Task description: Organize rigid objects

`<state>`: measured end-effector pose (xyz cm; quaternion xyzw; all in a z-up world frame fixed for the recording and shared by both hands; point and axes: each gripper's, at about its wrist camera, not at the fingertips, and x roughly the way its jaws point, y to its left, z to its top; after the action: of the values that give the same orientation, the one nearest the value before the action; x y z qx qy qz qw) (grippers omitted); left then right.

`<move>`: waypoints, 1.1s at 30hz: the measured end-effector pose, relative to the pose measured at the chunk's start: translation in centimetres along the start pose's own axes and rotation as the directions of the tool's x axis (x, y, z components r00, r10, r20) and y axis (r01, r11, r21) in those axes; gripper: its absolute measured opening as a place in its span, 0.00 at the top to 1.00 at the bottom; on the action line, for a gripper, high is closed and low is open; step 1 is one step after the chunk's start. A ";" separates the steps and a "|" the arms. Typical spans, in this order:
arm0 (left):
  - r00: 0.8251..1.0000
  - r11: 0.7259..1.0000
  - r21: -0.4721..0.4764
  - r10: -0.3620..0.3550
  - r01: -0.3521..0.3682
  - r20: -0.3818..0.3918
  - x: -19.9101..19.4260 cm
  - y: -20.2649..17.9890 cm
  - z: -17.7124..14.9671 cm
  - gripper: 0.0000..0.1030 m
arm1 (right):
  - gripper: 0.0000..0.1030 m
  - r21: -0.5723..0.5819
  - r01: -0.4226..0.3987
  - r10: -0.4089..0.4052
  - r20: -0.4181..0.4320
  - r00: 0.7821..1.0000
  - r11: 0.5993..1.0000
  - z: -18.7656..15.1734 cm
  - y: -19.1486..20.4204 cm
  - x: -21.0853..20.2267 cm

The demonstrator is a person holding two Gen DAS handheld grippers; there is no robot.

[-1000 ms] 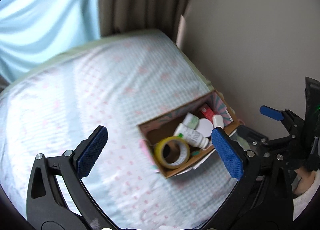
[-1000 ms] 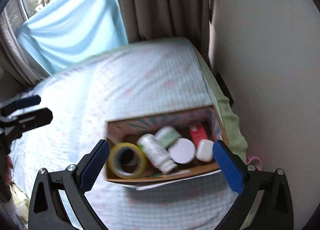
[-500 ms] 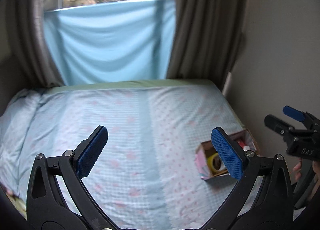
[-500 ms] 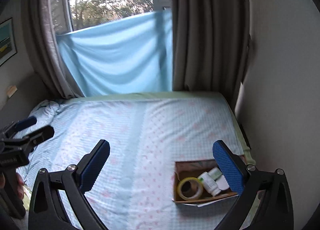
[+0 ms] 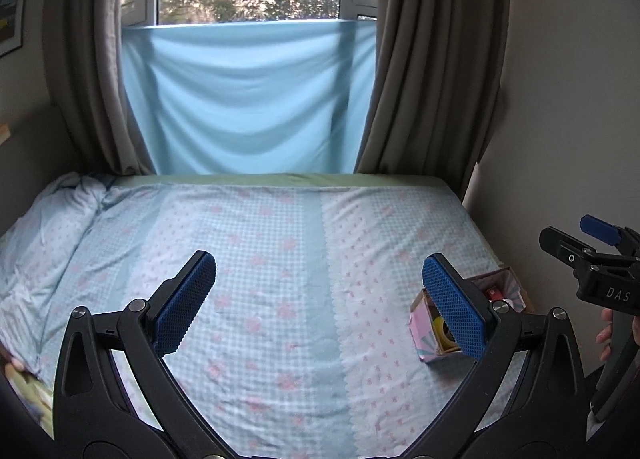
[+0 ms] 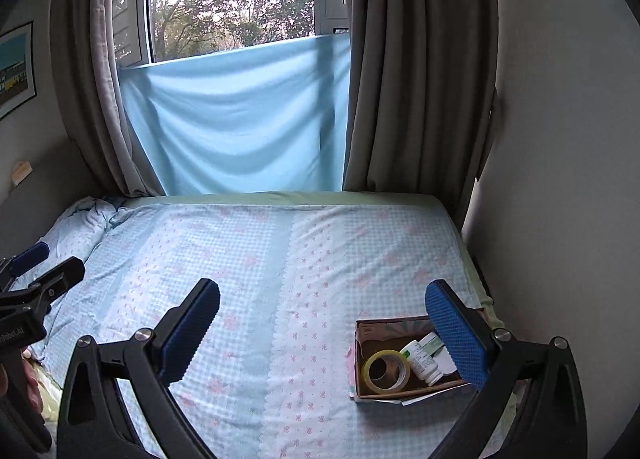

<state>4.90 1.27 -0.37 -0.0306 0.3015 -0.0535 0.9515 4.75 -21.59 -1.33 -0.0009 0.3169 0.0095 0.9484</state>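
Observation:
A small open cardboard box (image 6: 362, 331) sits on the bed near its right edge. It holds a yellow tape roll (image 6: 385, 370), a white bottle (image 6: 423, 362) and other small items partly hidden behind my right pad. In the left wrist view the box (image 5: 424, 343) shows at the right, partly behind the left gripper's right pad. My left gripper (image 5: 320, 307) is open and empty, high above the bed. My right gripper (image 6: 320, 333) is open and empty, also well above the bed, with the box under its right finger.
The bed (image 5: 288, 251) carries a blue checked sheet with pink flowers. A rumpled pillow (image 6: 76, 227) lies at the far left. A wall (image 6: 560, 179) runs along the right side. Grey curtains (image 5: 432, 59) and a blue cloth (image 5: 248, 99) hang at the window behind.
Both grippers have pulled up and back from close over the box. The views now take in the whole bed and window. Both stay open and empty.

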 end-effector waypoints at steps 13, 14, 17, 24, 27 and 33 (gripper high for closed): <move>1.000 1.000 0.009 -0.012 0.012 0.009 0.2 -1.0 -0.4 0.00 | 0.01 -0.007 0.033 -0.033 0.017 0.999 0.999 -0.1 -0.3 -0.4; 1.000 1.000 0.006 -0.014 0.014 0.011 0.2 -0.9 -0.4 0.00 | 0.01 -0.010 0.031 -0.031 0.020 0.999 0.999 0.0 -0.3 -0.5; 1.000 1.000 0.002 -0.011 0.011 0.015 0.1 -0.9 -0.5 0.00 | 0.01 -0.011 0.029 -0.028 0.027 0.999 1.000 0.1 -0.3 -0.5; 1.000 1.000 0.002 -0.006 0.005 0.025 -0.2 -1.1 -0.4 0.00 | 0.01 -0.011 0.019 -0.019 0.029 0.999 1.000 0.1 -0.4 -0.6; 1.000 1.000 -0.003 -0.013 0.013 0.026 -0.2 -1.2 -0.4 0.00 | 0.01 -0.011 0.017 -0.017 0.029 0.999 1.000 0.1 -0.4 -0.6; 0.999 1.000 -0.016 -0.022 0.022 0.027 -0.2 -1.1 -0.4 0.00 | 0.01 -0.015 0.018 -0.017 0.031 0.999 1.000 0.2 -0.4 -0.6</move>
<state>4.37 0.22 -0.51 -0.0425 0.2886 -0.0611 0.9546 4.42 -22.00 -0.81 -0.0106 0.3021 0.0035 0.9532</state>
